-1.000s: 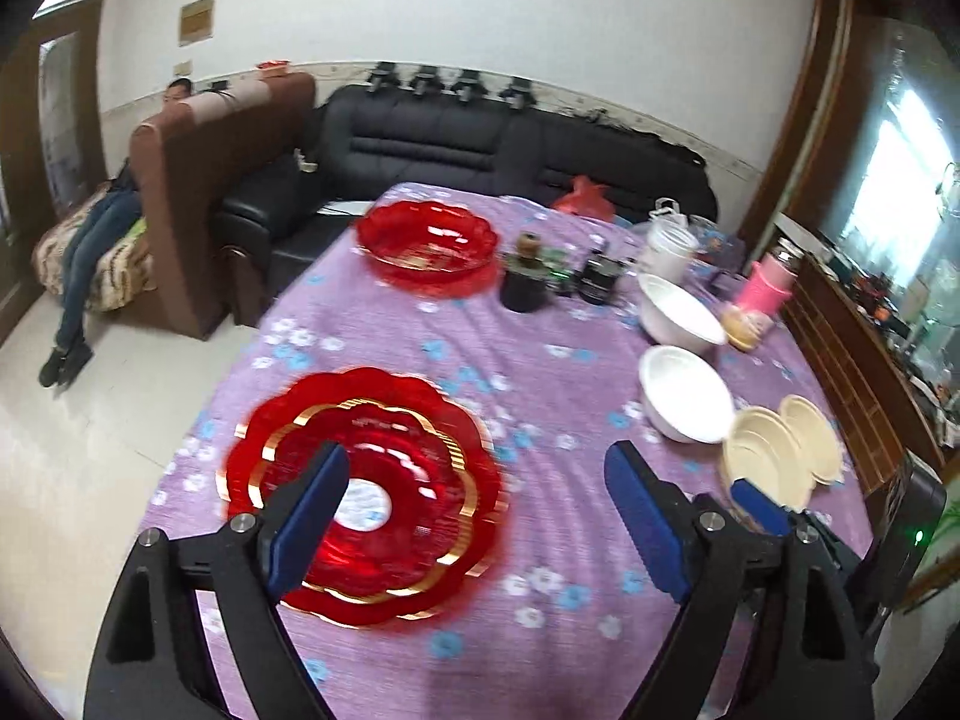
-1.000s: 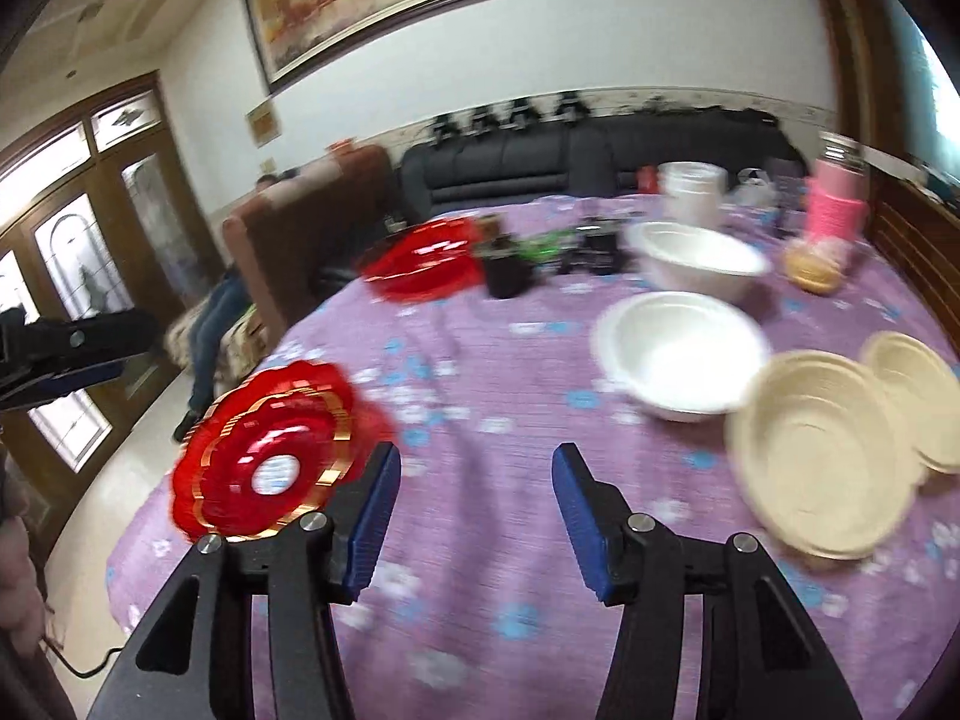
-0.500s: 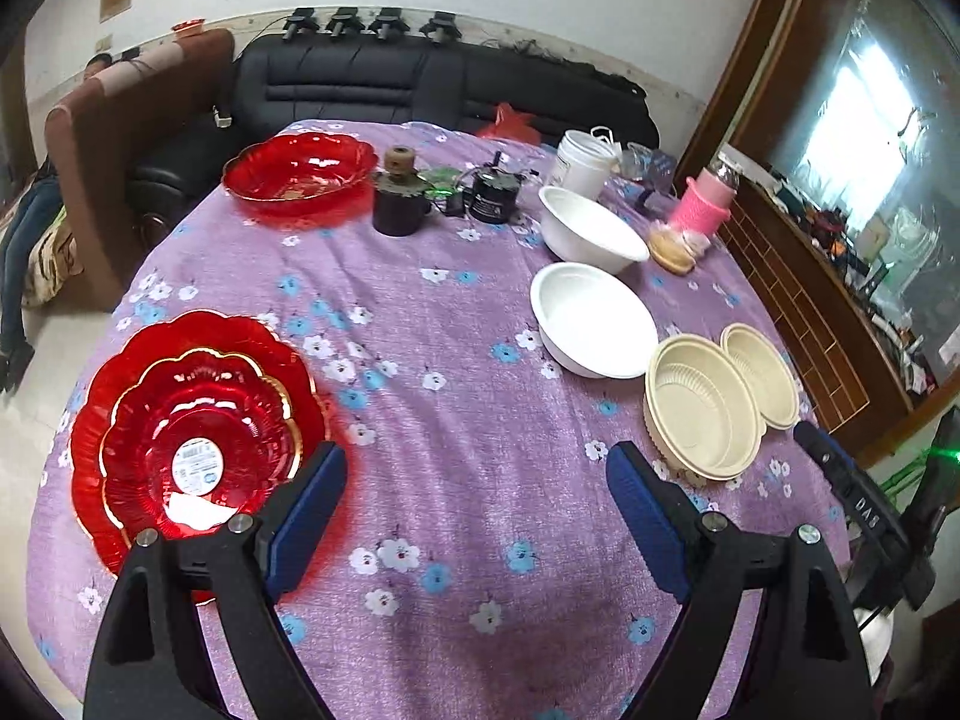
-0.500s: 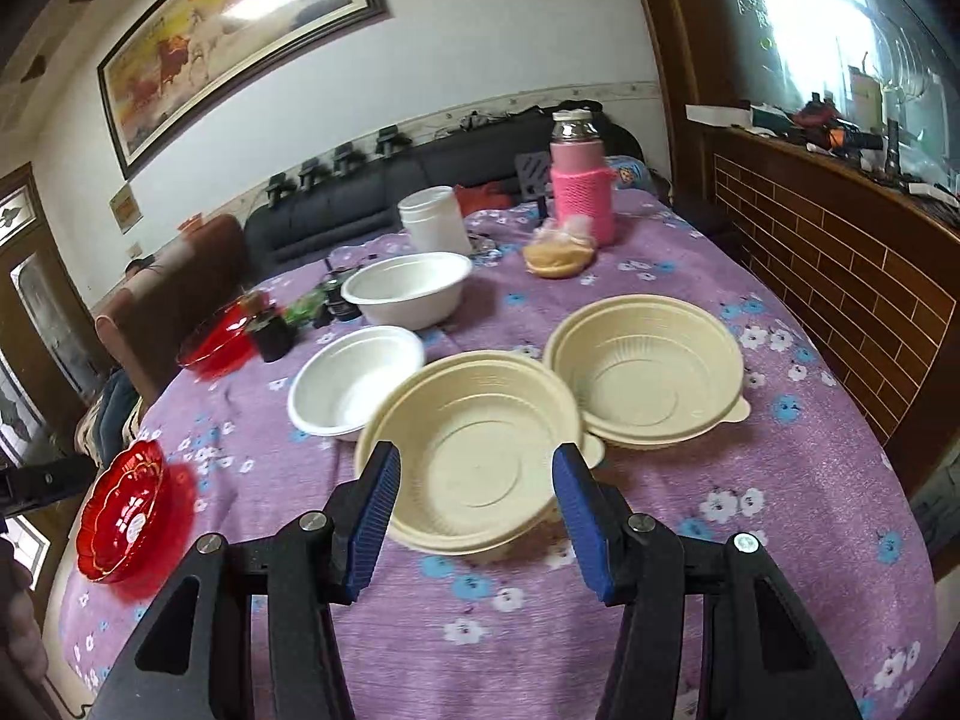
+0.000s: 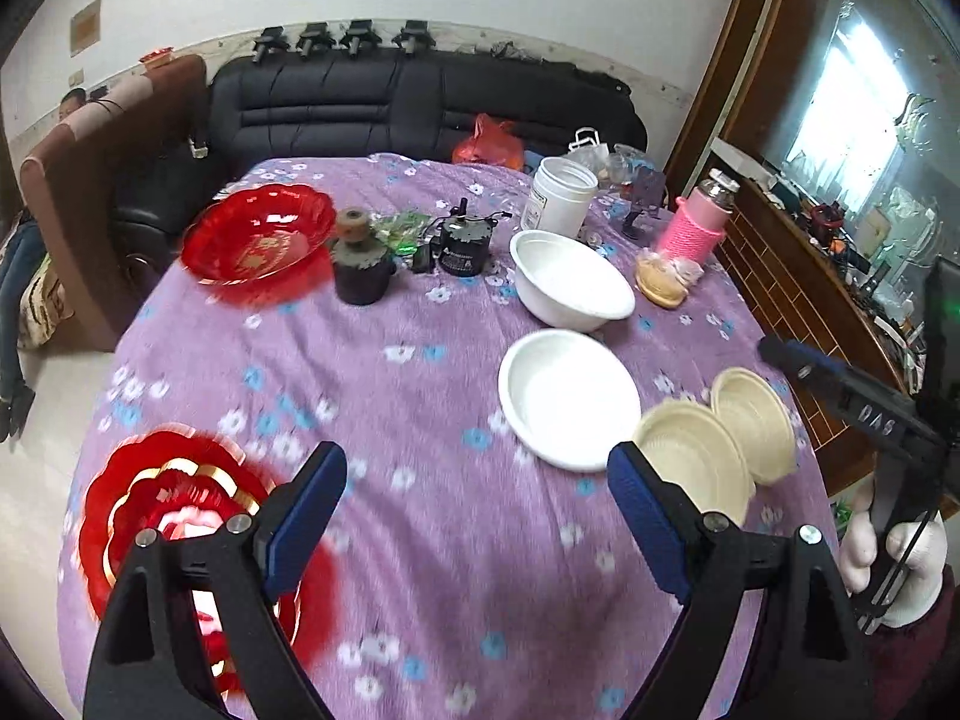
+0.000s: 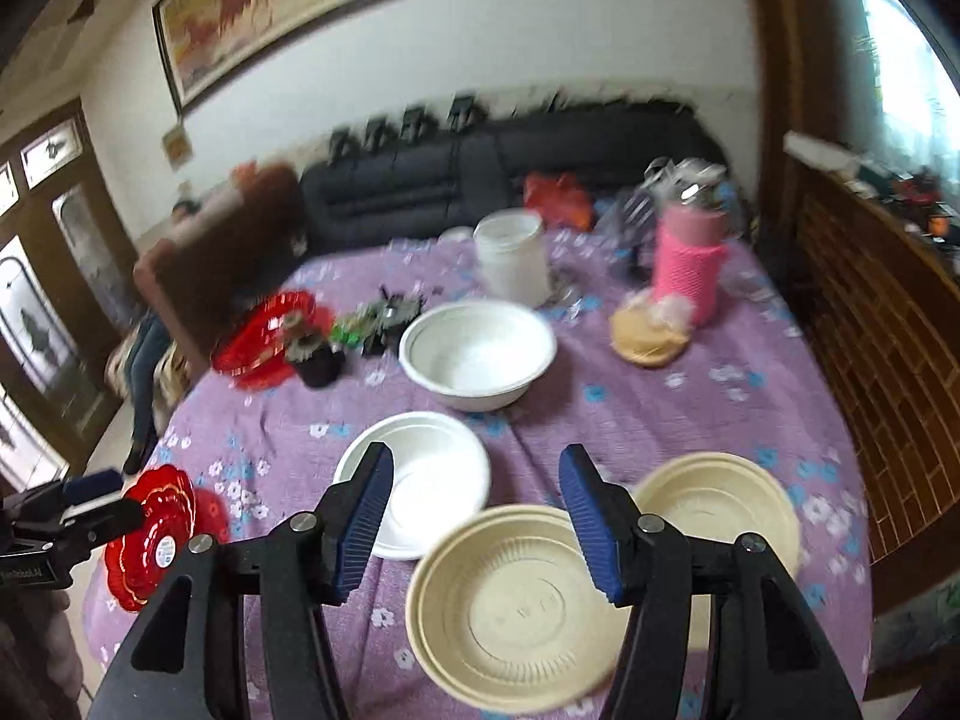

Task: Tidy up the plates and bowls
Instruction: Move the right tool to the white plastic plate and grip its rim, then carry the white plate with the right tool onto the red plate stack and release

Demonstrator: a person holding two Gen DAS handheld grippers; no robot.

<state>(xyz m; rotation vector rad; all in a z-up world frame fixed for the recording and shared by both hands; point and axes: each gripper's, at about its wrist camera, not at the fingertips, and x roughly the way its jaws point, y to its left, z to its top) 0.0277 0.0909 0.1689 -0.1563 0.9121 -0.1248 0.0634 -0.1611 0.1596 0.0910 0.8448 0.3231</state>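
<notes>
On a purple flowered tablecloth lie stacked red plates at the near left, a red bowl at the far left, two white bowls in the middle and two cream bowls at the right. My left gripper is open and empty above the near table. My right gripper is open and empty, above the near cream bowl, with the second cream bowl and the flat white bowl beside it.
A dark jar, a black device, a white tub, a pink bottle and a bag of buns stand at the far side. A black sofa is behind, a wooden cabinet to the right.
Both grippers have swung their view: the left now looks more level across the table, the right has pulled back and turned left, with the cream bowl now under its fingers. Both stay open.
</notes>
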